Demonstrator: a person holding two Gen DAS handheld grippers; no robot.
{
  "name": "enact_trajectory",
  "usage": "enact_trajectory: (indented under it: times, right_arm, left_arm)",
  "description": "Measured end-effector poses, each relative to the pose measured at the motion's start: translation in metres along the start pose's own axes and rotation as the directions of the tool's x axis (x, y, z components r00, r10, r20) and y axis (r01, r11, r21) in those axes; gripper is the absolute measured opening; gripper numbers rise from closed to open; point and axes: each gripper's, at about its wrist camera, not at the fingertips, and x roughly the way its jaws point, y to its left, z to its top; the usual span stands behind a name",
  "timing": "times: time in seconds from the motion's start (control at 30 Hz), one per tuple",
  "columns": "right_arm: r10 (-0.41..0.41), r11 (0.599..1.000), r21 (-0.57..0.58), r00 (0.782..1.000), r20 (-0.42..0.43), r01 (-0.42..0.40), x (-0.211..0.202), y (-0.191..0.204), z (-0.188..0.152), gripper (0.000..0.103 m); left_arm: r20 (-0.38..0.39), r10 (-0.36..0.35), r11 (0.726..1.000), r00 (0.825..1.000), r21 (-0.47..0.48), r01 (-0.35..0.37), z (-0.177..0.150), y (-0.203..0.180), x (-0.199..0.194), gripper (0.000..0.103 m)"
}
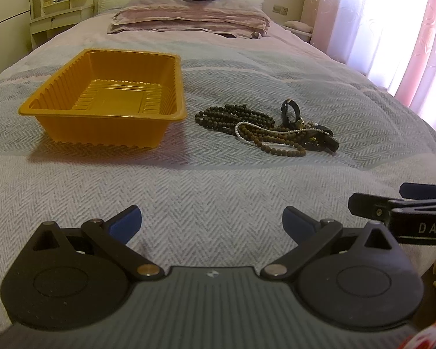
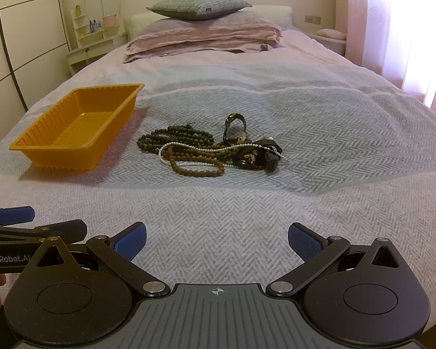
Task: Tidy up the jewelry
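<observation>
An empty orange plastic tray (image 1: 58, 107) (image 2: 40, 148) sits on the bed, left of a jewelry pile. The pile holds dark bead strands (image 1: 232, 115) (image 2: 171, 136), brown bead strands (image 1: 279, 145) (image 2: 194, 170), a white pearl string (image 1: 244, 138) (image 2: 189, 145) and a black watch (image 1: 290, 112) (image 2: 232, 126). My left gripper (image 1: 212, 224) is open and empty, low over the blanket, well short of the pile. My right gripper (image 2: 216, 241) is open and empty, also near the bed's front; its fingers (image 1: 372, 206) show at the right edge of the left wrist view.
The grey herringbone blanket (image 1: 218, 180) covers the bed. Folded pink bedding (image 2: 203, 37) and a checked pillow (image 2: 200, 7) lie at the far end. A white shelf unit (image 2: 93, 37) stands far left. Pink curtains (image 2: 407, 29) hang on the right.
</observation>
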Motion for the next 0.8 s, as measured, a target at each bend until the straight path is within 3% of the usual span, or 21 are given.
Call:
enact_trajectory:
  times: [0.8]
  right_arm:
    - [-0.004, 1.000, 0.001, 1.000, -0.007, 0.004, 0.0036, -0.0012, -0.0036, 0.103]
  left_arm:
    - [-0.005, -0.002, 1.000, 1.000, 0.000, 0.002, -0.0023, -0.0009, 0.0017, 0.102]
